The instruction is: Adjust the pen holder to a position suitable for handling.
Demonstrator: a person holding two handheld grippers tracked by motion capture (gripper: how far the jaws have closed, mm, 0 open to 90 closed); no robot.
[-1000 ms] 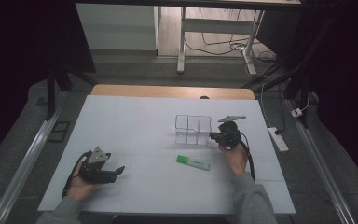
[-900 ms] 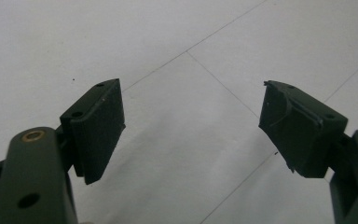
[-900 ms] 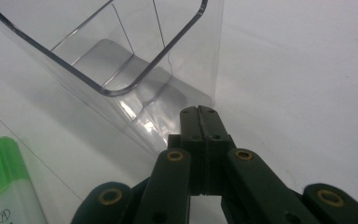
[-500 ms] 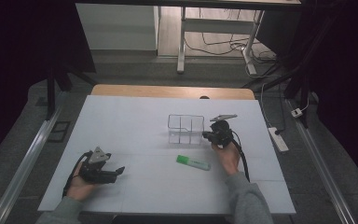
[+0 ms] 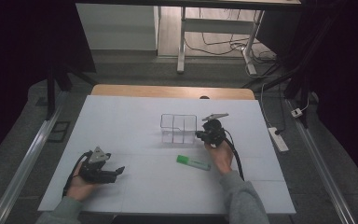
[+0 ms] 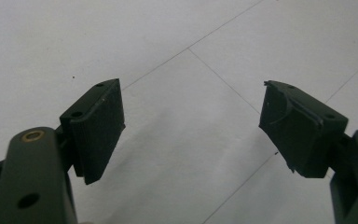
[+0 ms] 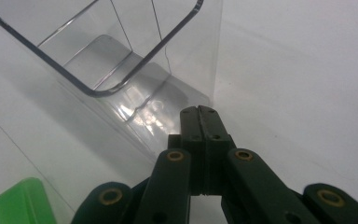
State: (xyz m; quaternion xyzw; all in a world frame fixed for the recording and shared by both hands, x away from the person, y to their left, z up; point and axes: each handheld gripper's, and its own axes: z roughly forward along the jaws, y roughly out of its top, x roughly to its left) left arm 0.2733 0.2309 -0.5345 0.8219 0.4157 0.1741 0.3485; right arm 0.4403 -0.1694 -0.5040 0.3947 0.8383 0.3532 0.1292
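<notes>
Clear plastic organizer (image 5: 179,128), boxy with dividers, has slid left of its earlier spot; right gripper (image 7: 199,114) clenched empty against its wall, flat green marker (image 5: 193,162) just nearer, left gripper (image 6: 191,126) released.

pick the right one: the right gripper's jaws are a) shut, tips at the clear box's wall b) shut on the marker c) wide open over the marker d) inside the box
a: in the right gripper view the right gripper has its jaws pressed together, tips at the wall of the clear box; the green marker lies apart on the table.
</notes>
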